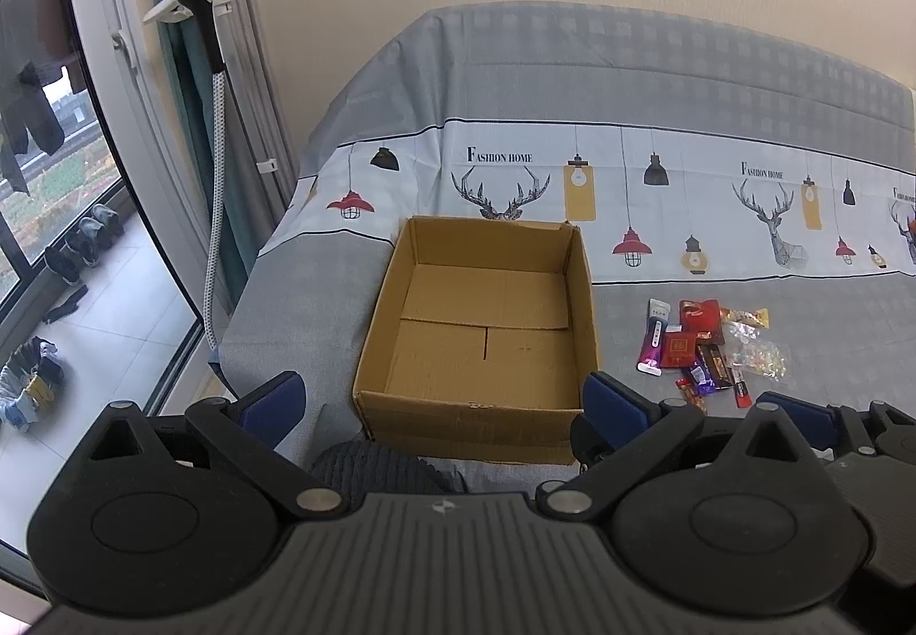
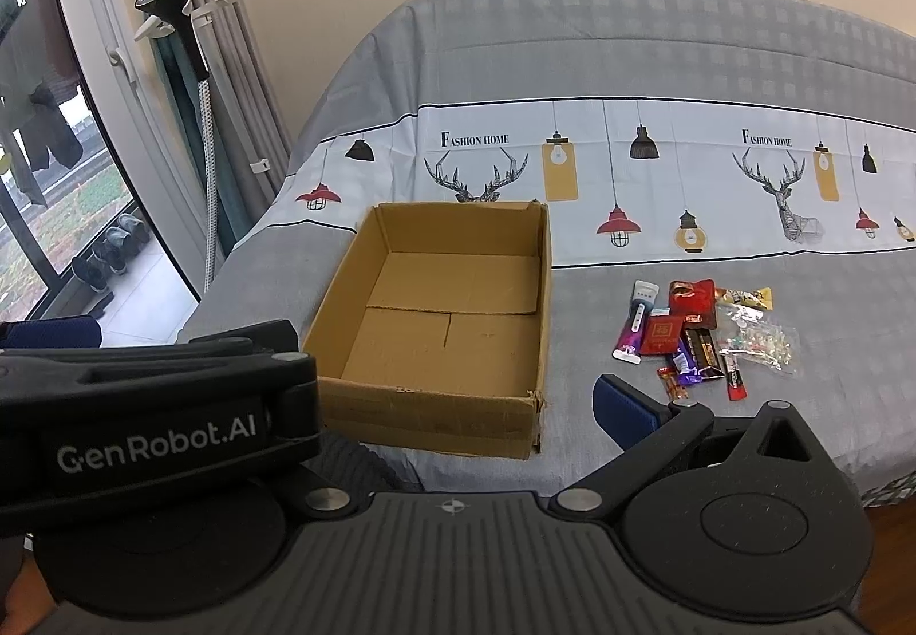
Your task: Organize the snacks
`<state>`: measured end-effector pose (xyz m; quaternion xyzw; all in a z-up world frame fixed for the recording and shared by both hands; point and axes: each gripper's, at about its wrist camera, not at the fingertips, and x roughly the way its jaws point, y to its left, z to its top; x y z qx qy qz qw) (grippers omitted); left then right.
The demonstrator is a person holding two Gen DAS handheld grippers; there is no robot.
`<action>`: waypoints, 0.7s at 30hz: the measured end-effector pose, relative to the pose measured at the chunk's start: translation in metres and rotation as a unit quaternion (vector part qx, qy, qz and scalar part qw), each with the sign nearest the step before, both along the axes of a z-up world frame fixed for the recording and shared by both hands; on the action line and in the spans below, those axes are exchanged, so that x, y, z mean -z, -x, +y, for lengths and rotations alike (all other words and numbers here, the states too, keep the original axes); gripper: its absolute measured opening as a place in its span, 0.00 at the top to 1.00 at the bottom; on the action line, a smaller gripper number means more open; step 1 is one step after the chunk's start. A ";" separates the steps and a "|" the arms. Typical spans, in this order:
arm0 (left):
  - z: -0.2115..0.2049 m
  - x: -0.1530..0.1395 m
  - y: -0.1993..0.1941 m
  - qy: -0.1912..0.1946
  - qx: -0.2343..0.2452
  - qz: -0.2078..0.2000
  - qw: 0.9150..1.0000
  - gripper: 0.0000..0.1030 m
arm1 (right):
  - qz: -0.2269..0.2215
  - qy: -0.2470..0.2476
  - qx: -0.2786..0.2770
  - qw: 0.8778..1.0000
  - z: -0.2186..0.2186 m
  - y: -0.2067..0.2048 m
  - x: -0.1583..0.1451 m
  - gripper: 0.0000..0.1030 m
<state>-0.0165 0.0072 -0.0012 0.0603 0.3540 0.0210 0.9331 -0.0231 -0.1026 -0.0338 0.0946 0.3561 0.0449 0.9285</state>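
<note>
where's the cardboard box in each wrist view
Left wrist: the cardboard box sits centre frame on the bedspread, open and empty, between the open fingers of the left gripper.
Right wrist: the box lies left of centre, snack pile to its right.
Shared landmark: the deer head print just behind the box's far wall.

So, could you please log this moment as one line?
cardboard box: empty | snacks: piled on bed right of box | left gripper: open, holding nothing | right gripper: open
</note>
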 end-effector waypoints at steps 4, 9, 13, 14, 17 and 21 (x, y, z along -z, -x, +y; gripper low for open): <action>0.000 0.000 0.000 0.001 0.000 0.000 1.000 0.00 | 0.000 0.000 0.000 1.000 0.000 0.000 0.000 0.01; 0.001 0.002 -0.001 0.002 0.000 0.002 1.000 0.00 | 0.003 0.001 0.000 1.000 0.000 -0.001 0.001 0.01; 0.001 0.002 -0.001 0.002 0.000 0.002 1.000 0.00 | 0.003 0.001 -0.001 1.000 0.000 -0.001 0.001 0.01; 0.001 0.002 -0.001 0.002 0.000 0.002 1.000 0.00 | 0.003 0.001 0.000 1.000 0.001 0.000 0.001 0.01; 0.001 0.002 -0.001 0.002 0.000 0.002 1.000 0.00 | 0.002 0.001 -0.001 1.000 0.001 0.000 0.002 0.01; 0.002 0.003 0.000 0.002 -0.001 0.002 1.000 0.00 | 0.003 0.001 -0.002 1.000 0.002 0.000 0.003 0.01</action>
